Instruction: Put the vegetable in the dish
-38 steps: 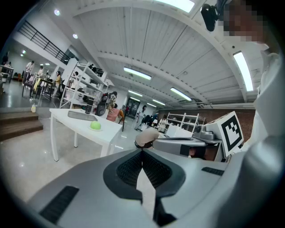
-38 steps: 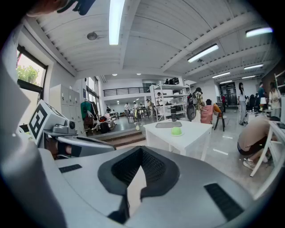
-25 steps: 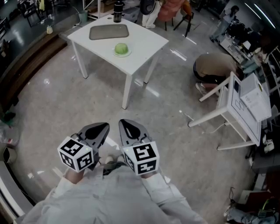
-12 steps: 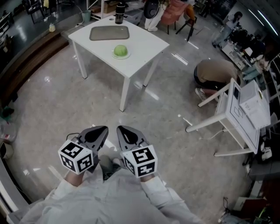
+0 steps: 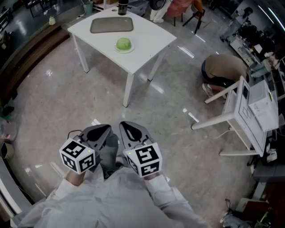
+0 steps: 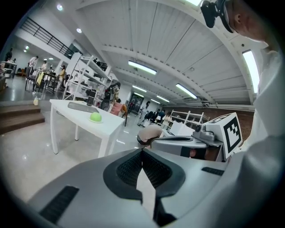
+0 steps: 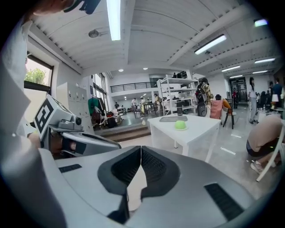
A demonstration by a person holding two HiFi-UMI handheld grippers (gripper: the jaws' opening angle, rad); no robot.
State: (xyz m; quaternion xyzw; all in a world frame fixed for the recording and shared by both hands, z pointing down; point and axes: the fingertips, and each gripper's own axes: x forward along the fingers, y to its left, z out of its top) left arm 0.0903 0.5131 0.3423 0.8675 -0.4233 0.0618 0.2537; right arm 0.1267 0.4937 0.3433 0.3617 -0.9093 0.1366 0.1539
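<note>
Down at 6 o'clock in the head view, pale sleeves (image 5: 111, 200) run up to two claws held side by side above the glossy floor (image 5: 53, 98), close together and both pointing toward 12 o'clock. The left claw (image 5: 99, 133) carries its marker cube (image 5: 77, 155) at its rear. In the left claw view, this left claw (image 6: 142, 153) has its ribbed pads pressed together at the tip with nothing between them. The right claw (image 5: 132, 132), with its own marker cube (image 5: 143, 159), is just as tightly closed and empty in the right claw view (image 7: 141, 151).

Well apart from both claws, up at 12 o'clock, stands a white table (image 5: 147, 40). The round green vegetable (image 5: 124, 43) sits on a small pale dish (image 5: 130, 50) near the middle of the table. It shows again as a small green ball from the left claw (image 6: 95, 117) and from the right claw (image 7: 180, 125). At about 11 o'clock from the dish lies a grey tray (image 5: 111, 25), and past it, at the table's far edge, stands a dark bottle (image 5: 122, 8).

Off at 2 o'clock, a person (image 5: 222, 71) is bent low over the floor beside a second white table (image 5: 249, 111).
</note>
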